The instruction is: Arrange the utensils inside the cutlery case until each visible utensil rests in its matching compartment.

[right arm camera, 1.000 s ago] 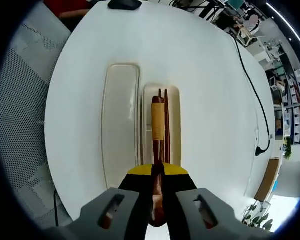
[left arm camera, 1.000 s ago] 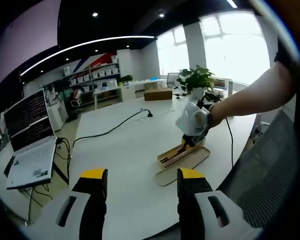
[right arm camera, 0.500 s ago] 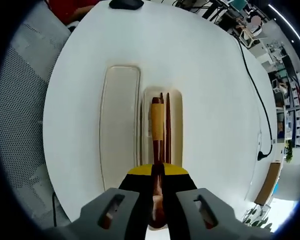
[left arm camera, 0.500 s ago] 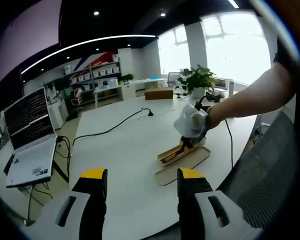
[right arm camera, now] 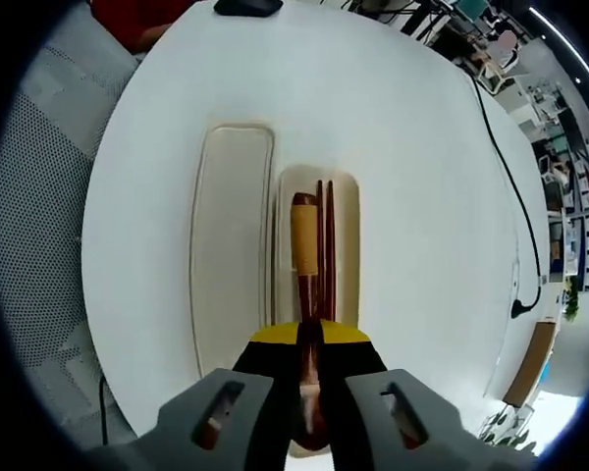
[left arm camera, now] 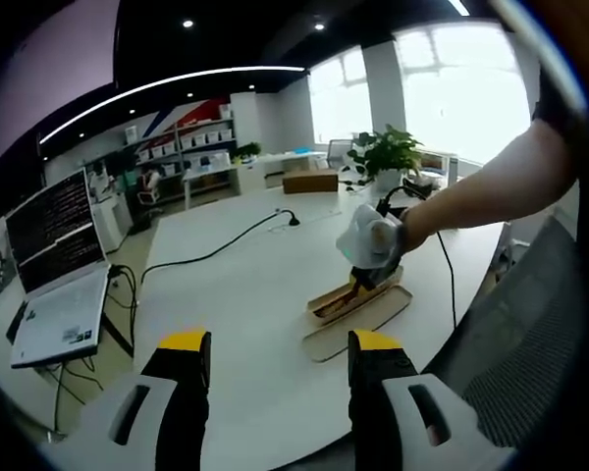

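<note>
Pinching a brown utensil (right arm camera: 309,294) by its near end, the right claw (right arm camera: 309,339) holds it lengthwise over the case's right tray (right arm camera: 346,245); judged best lowered level and parallel to the two chopsticks (right arm camera: 326,245) before release. Left claw (left arm camera: 280,368) hangs spread over the bench (left arm camera: 236,294). Count: two trays, empty one (right arm camera: 231,245) left; one held utensil, two chopsticks.

Dark glossy wooden utensil (right arm camera: 307,285) lies in a smooth cream plastic case (right arm camera: 346,245) on a matt white table (right arm camera: 412,167).
</note>
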